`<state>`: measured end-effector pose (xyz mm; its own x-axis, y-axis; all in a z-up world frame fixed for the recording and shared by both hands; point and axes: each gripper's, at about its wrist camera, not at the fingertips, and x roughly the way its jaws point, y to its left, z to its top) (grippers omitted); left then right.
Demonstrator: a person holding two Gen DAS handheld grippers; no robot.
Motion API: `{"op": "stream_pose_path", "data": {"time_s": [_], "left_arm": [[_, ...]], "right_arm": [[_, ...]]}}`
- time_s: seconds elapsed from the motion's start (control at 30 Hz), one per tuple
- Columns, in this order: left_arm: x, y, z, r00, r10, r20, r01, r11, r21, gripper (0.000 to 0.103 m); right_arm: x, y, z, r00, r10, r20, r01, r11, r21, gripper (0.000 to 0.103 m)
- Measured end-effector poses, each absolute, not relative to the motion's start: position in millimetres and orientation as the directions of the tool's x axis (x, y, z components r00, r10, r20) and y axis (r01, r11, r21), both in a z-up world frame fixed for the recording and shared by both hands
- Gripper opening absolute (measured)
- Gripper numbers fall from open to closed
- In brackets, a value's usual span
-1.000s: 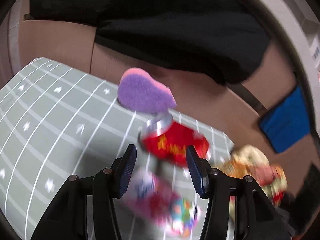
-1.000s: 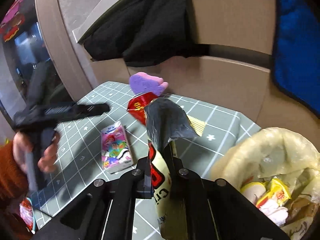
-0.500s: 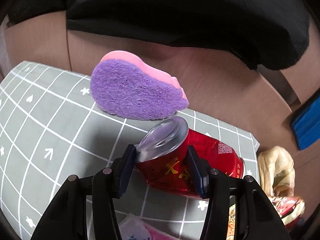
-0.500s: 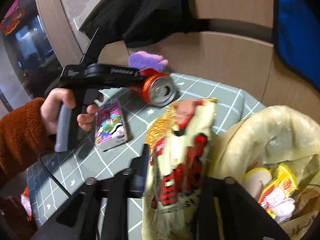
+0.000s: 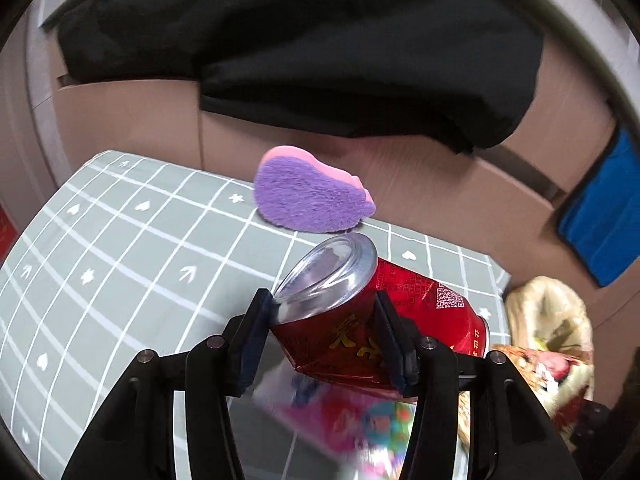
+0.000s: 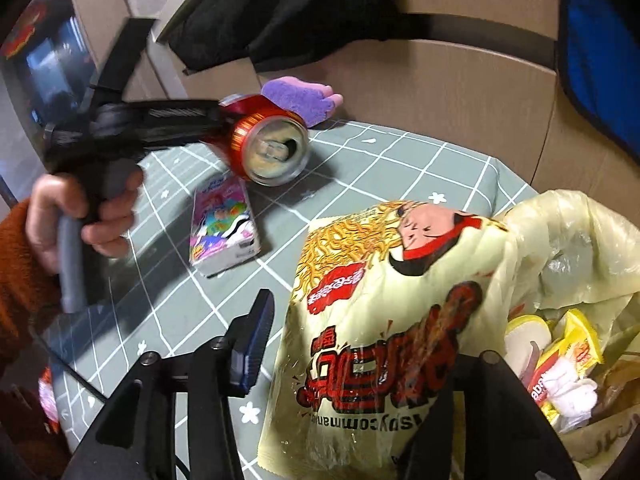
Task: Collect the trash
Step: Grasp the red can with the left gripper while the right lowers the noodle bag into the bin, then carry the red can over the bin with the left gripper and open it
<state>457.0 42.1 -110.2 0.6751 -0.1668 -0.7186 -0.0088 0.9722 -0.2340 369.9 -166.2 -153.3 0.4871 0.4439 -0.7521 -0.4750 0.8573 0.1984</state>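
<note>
Red can (image 5: 380, 320) — clamped across its body by the left gripper (image 5: 324, 336), long axis pointed to 4 o'clock, toward the trash bag (image 5: 548, 320). Noodle wrapper (image 6: 384, 320) — released between the right gripper's (image 6: 360, 344) opening jaws, bag at 3 o'clock.

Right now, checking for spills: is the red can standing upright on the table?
No, the red can lies sideways, gripped in the left claw.

black two-finger tool (image 5: 324, 334) with blue-edged pads, silver screws; fuzzy rust-orange sleeve (image 6: 20, 264)
</note>
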Motion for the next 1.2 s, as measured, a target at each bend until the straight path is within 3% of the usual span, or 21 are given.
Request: {"op": "stream_pose_path", "data": {"time_s": [0.23,0.37,0.43,0.5,1.2], "left_arm": [[399.1,68.4,-81.6,0.721,-0.189,-0.667,-0.014,0.958,-0.287,0.052],[373.6,78.7,-74.3,0.734,-0.189,-0.652,-0.023,0.953,-0.301,0.052],[362.4,83.5,-70.7,0.743,-0.178,-0.645,-0.027,0.955,-0.295,0.052],[354.2,84.1,-69.0,0.753,-0.164,-0.637,-0.030,0.959,-0.281,0.052],[337.3,12.8,-18.0,0.819,-0.181,-0.544,0.085,0.977,-0.198,0.052]], "right_arm": [[365.4,-158.0,-153.4,0.507,0.390,-0.769,-0.403,0.896,0.189,0.047],[373.5,-165.7,-166.0,0.382,0.555,-0.739,-0.386,0.823,0.418,0.045],[371.3,-163.6,-166.0,0.369,0.553,-0.747,-0.389,0.822,0.417,0.026],[363.8,-158.0,-158.8,0.388,0.539,-0.747,-0.427,0.824,0.373,0.015],[345.4,-205.6,-60.9,0.614,0.534,-0.581,-0.451,0.842,0.298,0.007]]}}
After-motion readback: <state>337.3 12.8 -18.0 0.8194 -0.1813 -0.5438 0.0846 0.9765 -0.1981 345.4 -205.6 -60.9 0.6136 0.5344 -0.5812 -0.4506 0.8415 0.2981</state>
